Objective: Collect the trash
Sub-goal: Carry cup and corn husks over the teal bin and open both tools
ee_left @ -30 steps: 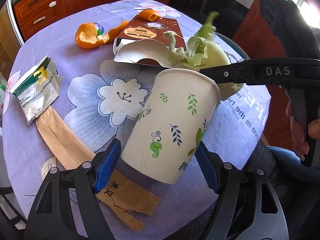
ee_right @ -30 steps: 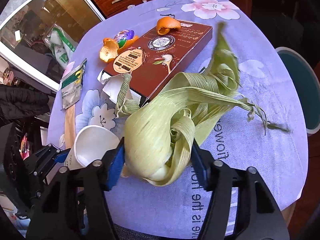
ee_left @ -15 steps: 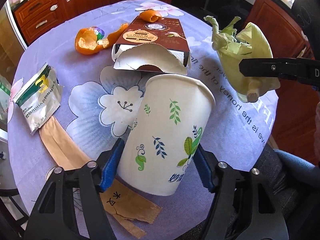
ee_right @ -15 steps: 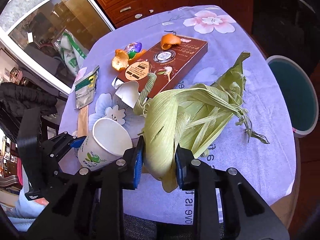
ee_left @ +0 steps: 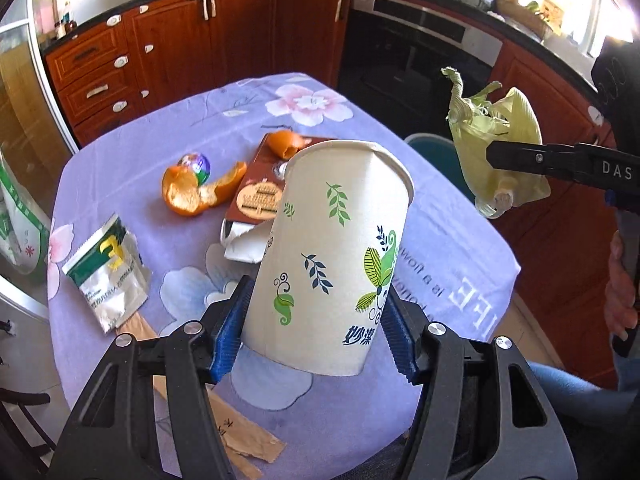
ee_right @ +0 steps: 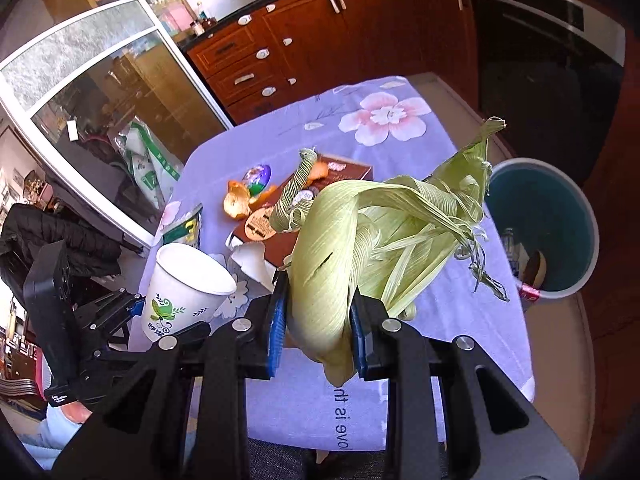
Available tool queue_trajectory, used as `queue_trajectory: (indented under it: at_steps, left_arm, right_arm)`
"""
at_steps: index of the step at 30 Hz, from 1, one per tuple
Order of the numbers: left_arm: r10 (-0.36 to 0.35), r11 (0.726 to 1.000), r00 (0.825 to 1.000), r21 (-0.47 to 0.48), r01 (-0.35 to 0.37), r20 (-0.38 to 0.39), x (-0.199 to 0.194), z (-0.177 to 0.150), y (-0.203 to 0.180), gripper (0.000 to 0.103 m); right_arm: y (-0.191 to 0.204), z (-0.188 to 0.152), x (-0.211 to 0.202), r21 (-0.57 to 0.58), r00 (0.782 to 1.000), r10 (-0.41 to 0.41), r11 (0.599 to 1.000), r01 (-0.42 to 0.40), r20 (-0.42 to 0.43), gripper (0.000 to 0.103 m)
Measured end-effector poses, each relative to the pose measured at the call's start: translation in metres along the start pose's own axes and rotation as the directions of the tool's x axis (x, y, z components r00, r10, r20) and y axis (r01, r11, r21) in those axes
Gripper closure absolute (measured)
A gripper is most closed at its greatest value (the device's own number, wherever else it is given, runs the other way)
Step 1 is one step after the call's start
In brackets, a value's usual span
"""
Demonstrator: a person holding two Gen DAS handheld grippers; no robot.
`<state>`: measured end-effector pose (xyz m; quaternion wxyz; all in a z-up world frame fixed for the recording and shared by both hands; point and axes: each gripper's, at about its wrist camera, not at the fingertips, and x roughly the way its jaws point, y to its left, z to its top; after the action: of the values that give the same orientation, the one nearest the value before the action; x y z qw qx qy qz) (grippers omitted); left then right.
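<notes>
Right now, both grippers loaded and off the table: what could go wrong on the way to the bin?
1. The corn husk trails loose strands; they may snag the brown box or miss the teal bin, which sits beside the table.
2. The left gripper pinches the paper cup near its base, tilted; thin paper could crush or slip.
3. The right gripper holds only the husk's lower end, so leaves may pull free.

"DAS" on right gripper (ee_left: 516,157)
</notes>
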<state>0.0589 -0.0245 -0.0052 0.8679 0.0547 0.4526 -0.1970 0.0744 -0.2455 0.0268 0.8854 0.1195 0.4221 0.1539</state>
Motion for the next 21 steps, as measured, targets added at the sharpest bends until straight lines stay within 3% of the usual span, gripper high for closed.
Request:
queue_trajectory:
  at_steps: [10, 16, 21]
  left_arm:
    - [-0.097, 0.992, 0.994, 0.083, 0.093, 0.045, 0.025, 0.081, -0.074, 0.04]
    - [-0.137, 0.985, 0.99, 0.113, 0.134, 0.019, 0.055, 0.114, -0.113, 0.04]
    - [-0.155, 0.979, 0.988, 0.134, 0.155, -0.011, 0.083, 0.133, -0.14, 0.04]
  right_arm:
    - [-0.084, 0.04, -0.056, 0.091, 0.986, -0.094, 0.992, 0.082, 0.138, 0.078]
    - [-0.144, 0.043, -0.05, 0.177, 0.985, -0.117, 0.98, 0.093, 0.128, 0.078]
    - [-0.187, 0.036, -0.029, 0.248, 0.993, -0.088, 0.967, 0.066, 0.081, 0.078]
